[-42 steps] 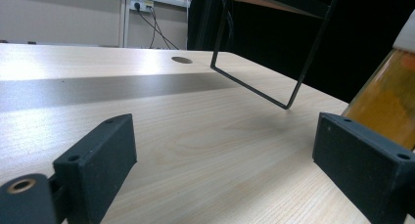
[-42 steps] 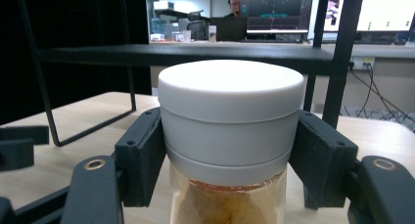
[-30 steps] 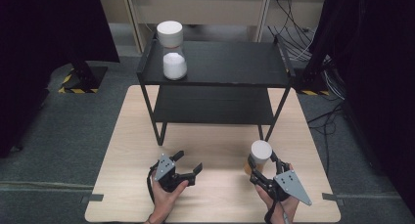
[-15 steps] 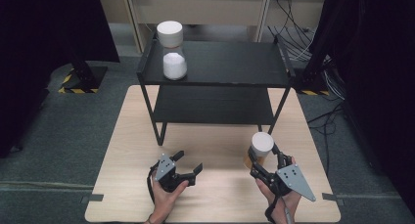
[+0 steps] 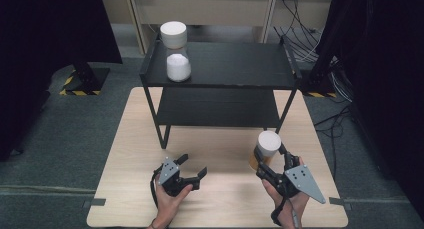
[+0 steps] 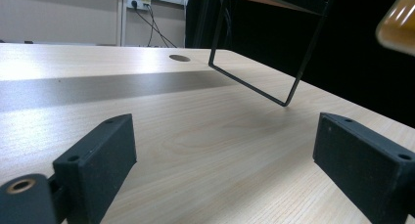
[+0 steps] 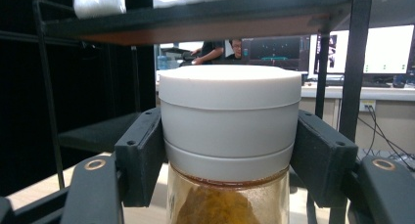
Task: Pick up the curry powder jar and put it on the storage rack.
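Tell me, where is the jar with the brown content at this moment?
In the high view the jar is at the table's front right, clamped by its white lid in the right gripper, in front of the black shelf rack.

Left gripper (image 5: 191, 168) jaws apart, right gripper (image 5: 274, 159) clamped.

Two black grippers are seen: the left gripper (image 5: 191, 169) and the right gripper (image 5: 272, 159). A grey three-cornered plate (image 5: 303, 181), dotted with small holes, is carried on the right one. Blocky black jaws with screw holes and brass-coloured bushings are shown in both gripper views. Black cables are trailed below the bare hands.
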A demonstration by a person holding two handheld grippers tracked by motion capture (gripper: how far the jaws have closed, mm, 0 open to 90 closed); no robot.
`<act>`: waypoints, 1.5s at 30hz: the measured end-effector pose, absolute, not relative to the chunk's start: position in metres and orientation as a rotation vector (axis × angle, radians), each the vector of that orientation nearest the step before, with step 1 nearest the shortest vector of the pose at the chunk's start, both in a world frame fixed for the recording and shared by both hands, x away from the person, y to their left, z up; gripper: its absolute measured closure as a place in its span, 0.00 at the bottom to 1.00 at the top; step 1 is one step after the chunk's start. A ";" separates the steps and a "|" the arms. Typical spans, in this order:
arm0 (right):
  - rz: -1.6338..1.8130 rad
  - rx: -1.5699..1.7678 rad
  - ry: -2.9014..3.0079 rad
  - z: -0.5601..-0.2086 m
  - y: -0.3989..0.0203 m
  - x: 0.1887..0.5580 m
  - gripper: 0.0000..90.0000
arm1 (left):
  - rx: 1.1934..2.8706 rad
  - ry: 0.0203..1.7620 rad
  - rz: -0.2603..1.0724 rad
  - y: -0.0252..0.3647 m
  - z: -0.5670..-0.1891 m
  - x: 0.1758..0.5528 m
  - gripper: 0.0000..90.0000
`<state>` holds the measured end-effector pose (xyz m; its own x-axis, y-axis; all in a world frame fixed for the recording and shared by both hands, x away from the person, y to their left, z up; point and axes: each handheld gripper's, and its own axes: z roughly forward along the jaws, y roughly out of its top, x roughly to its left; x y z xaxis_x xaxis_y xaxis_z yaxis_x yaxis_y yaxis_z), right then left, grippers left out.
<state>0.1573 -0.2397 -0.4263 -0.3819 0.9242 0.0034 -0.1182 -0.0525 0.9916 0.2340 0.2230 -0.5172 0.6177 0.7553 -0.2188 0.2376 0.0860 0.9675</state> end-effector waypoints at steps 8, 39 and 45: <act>1.590 0.904 1.337 -0.407 -0.238 0.162 0.38 | 1.474 0.881 0.474 0.223 -0.518 0.234 0.09; 1.609 0.893 1.291 -0.365 -0.227 0.179 0.38 | 1.470 0.882 0.471 0.224 -0.518 0.235 0.09; 1.621 0.894 1.288 -0.360 -0.226 0.182 0.38 | 1.470 0.883 0.471 0.224 -0.518 0.235 0.09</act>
